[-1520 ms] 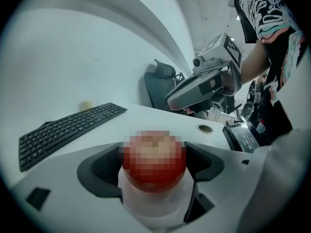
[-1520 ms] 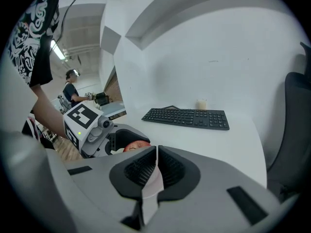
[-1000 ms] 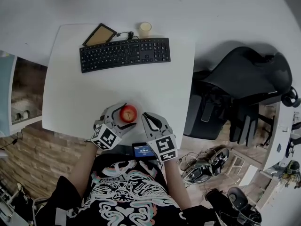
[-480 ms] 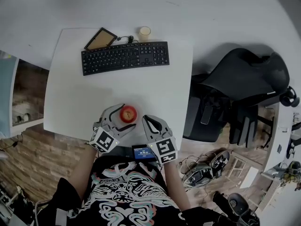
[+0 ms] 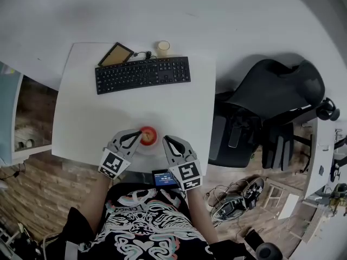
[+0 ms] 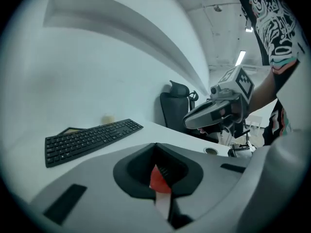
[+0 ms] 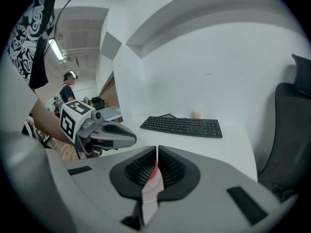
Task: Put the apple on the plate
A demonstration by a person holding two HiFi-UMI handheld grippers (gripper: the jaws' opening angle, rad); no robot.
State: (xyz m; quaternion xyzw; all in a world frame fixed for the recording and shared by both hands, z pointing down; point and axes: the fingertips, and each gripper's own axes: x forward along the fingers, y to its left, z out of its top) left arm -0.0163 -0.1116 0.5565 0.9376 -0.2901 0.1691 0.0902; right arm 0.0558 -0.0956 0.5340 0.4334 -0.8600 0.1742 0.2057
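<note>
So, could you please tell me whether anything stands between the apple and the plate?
Nothing visible does. In the head view the apple already appears to rest on the plate, near the desk's front edge.

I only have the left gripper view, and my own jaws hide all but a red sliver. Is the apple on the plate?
Observer: Yes. The head view shows the apple resting on the plate, near the table's front edge.
Operator: Am I clear of it?
Observer: The left gripper has just closed on nothing. Its tips sit beside the apple, contact unclear.
Operator: And the other one?
Observer: The right gripper is shut and empty, just right of the plate.
</note>
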